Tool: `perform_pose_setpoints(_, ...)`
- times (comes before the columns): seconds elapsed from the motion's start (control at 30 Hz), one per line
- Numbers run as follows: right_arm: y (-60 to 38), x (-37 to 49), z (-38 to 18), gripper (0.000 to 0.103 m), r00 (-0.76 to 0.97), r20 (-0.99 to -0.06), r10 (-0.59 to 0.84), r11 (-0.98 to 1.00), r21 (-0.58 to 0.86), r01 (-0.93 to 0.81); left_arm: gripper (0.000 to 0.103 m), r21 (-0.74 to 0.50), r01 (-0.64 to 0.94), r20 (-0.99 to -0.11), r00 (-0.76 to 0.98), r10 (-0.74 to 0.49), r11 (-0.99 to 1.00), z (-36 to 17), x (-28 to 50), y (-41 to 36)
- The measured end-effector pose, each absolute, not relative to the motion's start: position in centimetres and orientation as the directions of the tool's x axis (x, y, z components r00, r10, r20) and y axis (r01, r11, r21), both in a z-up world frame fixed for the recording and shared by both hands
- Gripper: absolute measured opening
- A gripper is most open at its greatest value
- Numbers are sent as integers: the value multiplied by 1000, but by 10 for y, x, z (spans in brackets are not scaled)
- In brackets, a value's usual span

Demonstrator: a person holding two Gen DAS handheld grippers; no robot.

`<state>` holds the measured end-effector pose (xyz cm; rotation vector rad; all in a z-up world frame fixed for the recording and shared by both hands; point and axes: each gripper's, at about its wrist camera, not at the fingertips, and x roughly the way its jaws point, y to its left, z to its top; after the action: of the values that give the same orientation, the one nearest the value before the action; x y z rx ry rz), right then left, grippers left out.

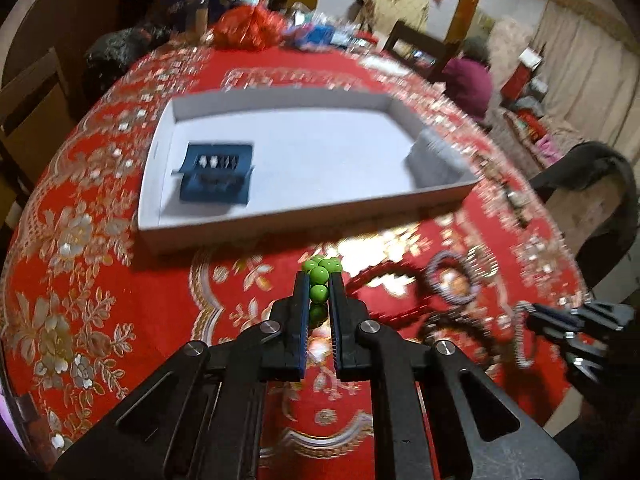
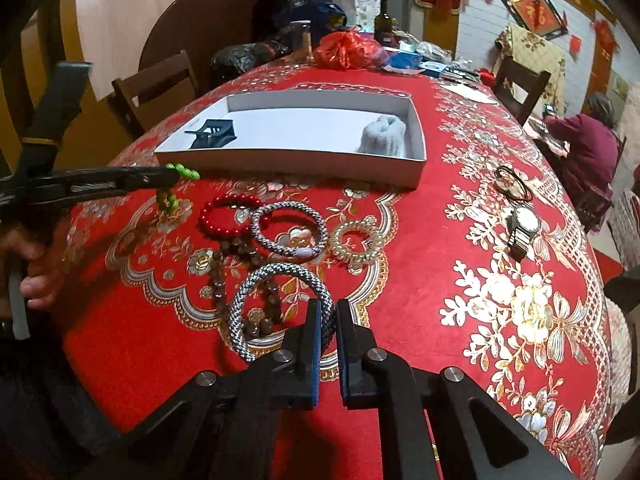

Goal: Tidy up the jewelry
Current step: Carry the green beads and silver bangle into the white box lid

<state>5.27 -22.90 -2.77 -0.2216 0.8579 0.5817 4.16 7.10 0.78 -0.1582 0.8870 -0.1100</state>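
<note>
Above table [image 2: 520, 200], short of white box [image 1: 160, 216]: left tongs [image 1: 319, 280] clamped on green bead bracelet [image 1: 320, 274], mid-carry. Right tongs [image 2: 328, 312] pinch silver rope bangle [image 2: 240, 312]. Next: carry over rim, release beside blue clip [image 1: 216, 178].

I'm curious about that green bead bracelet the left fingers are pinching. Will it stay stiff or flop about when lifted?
Probably floppy: in the right wrist view the green bead bracelet droops below the left gripper in a loose loop. Its round, glossy beads look slippery, so it might slide. It seems light, judging by its small beads.
</note>
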Motion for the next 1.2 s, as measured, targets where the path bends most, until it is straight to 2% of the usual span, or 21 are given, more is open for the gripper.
perform_pose_setpoints(0.57,-237,63,-20,6,543,-741,395,868,107,-485,8,-157,37,-761,633,-144,987,21,34,61)
perform_pose_setpoints(1.2,-211,72,-10,6,549,-726,414,858,109,-502,8,-167,23,-758,636,-144,986,23,35,64)
